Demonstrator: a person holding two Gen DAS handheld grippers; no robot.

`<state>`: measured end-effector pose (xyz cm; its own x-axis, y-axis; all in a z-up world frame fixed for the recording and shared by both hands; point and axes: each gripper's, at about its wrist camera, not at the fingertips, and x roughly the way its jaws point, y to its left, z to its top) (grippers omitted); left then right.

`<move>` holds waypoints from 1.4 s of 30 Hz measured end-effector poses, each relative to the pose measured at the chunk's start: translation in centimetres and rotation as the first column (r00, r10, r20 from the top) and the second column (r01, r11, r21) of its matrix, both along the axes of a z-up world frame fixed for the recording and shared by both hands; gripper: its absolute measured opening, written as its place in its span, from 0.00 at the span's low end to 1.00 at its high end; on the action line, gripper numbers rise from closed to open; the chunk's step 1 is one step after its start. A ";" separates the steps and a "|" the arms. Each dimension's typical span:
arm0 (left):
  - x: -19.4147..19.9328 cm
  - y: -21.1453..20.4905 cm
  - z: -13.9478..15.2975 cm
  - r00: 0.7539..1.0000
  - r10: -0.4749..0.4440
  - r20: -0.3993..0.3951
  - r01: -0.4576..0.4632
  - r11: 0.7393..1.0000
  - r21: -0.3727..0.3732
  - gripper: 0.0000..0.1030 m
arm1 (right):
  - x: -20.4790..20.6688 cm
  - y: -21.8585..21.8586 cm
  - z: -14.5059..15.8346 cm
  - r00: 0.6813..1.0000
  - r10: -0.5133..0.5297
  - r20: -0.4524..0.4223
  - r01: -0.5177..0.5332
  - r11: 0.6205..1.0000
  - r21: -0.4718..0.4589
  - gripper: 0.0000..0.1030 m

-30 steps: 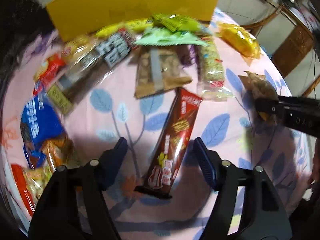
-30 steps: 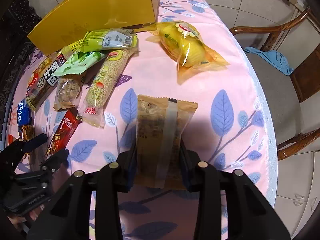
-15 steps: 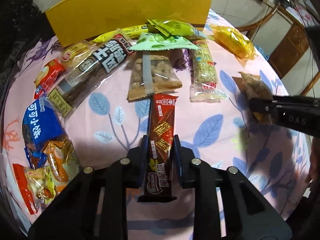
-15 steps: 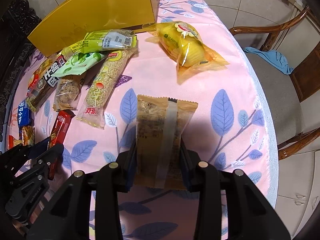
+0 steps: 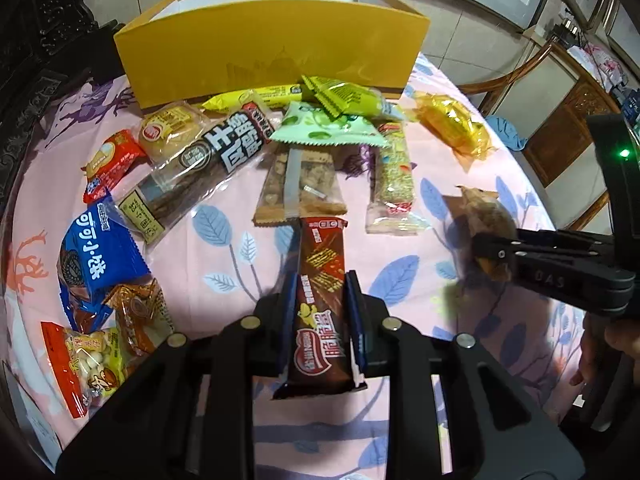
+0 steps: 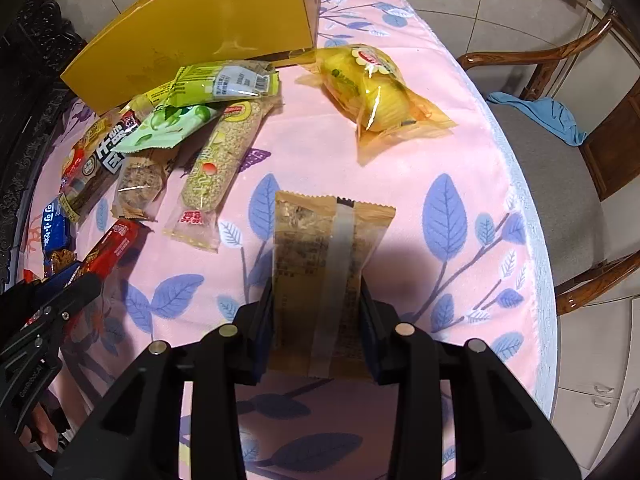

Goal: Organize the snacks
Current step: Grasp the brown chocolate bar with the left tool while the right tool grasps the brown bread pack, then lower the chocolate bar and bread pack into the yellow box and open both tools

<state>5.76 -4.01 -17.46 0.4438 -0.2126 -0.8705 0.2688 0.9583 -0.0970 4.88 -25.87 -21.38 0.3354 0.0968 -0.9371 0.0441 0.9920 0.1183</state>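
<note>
My left gripper (image 5: 320,300) is shut on a brown chocolate wafer bar (image 5: 322,264), lifted a little off the pink leaf-patterned tablecloth (image 5: 224,252). My right gripper (image 6: 318,296) is shut on a tan see-through snack packet (image 6: 320,248), held above the cloth; in the left wrist view that packet (image 5: 486,216) shows at the right in the right gripper's fingers (image 5: 496,254). From the right wrist view the wafer bar (image 6: 110,248) appears at the left edge. An open yellow box (image 5: 272,56) stands at the table's far side.
Several loose snacks lie before the box: a green pouch (image 5: 324,128), a long black-label pack (image 5: 200,168), a sesame bar (image 5: 394,176), a yellow cake bag (image 6: 372,88), a blue pack (image 5: 92,256). A wooden chair (image 6: 580,152) with a blue cloth stands right of the table edge.
The left jaws went from open around the wafer bar to shut on it, then rose with it, bringing the box's open top into view. The right gripper and its packet stayed still.
</note>
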 end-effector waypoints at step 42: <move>15.4 1.8 14.3 0.943 0.153 0.296 -0.127 0.986 -0.104 0.23 | 15.2 8.0 15.6 0.934 0.165 0.318 -0.177 0.984 0.010 0.36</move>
